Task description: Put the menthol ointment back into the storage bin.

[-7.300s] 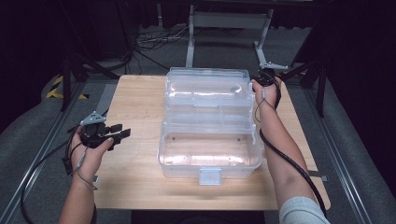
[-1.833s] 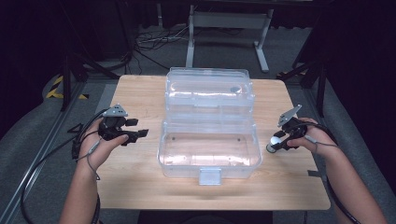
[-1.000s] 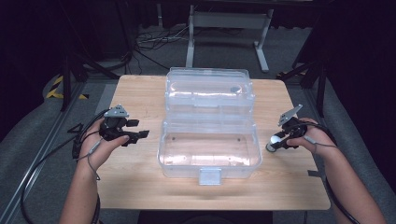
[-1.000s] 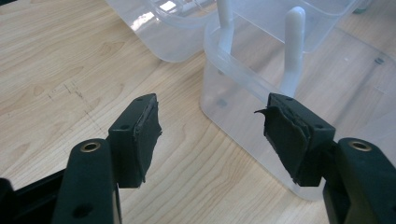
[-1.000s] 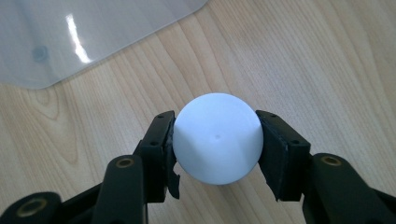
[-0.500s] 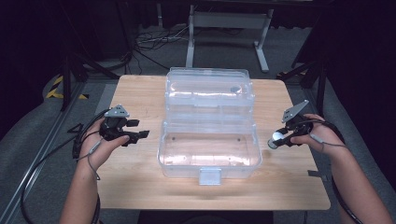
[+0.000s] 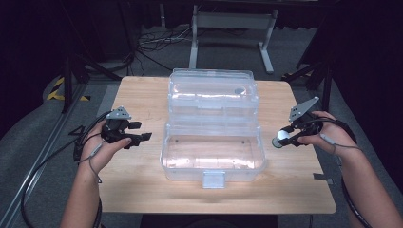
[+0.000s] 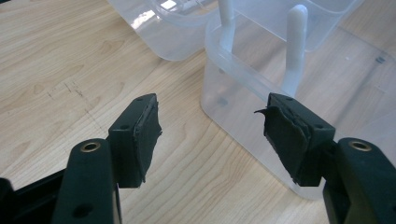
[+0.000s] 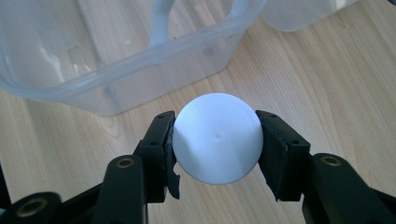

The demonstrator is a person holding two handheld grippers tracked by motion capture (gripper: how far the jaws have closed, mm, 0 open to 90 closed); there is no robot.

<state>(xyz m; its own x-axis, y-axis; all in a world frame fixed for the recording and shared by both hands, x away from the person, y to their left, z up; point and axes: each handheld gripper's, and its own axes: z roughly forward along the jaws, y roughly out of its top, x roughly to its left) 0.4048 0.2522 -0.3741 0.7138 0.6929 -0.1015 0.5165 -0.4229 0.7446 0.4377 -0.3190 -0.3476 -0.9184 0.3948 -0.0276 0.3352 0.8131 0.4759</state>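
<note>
A clear plastic box sits open mid-table, its lid folded back behind it. My right gripper hovers just off the box's right wall, shut on a white ball. In the right gripper view the white ball is squeezed between both jaws of the right gripper, above the wood, with the box wall ahead. My left gripper is held left of the box, open with nothing in it. The left gripper has its jaws spread before the box corner.
The wooden table carries just the box. A small grey tag lies near the right front edge. Cables and metal stand legs cover the floor beyond the table. A black cable trails from the left hand.
Over the last seconds the right hand came from the lid's far right corner to the box's right side with the ball. In the last second it drifted slightly; the left gripper stayed put.
</note>
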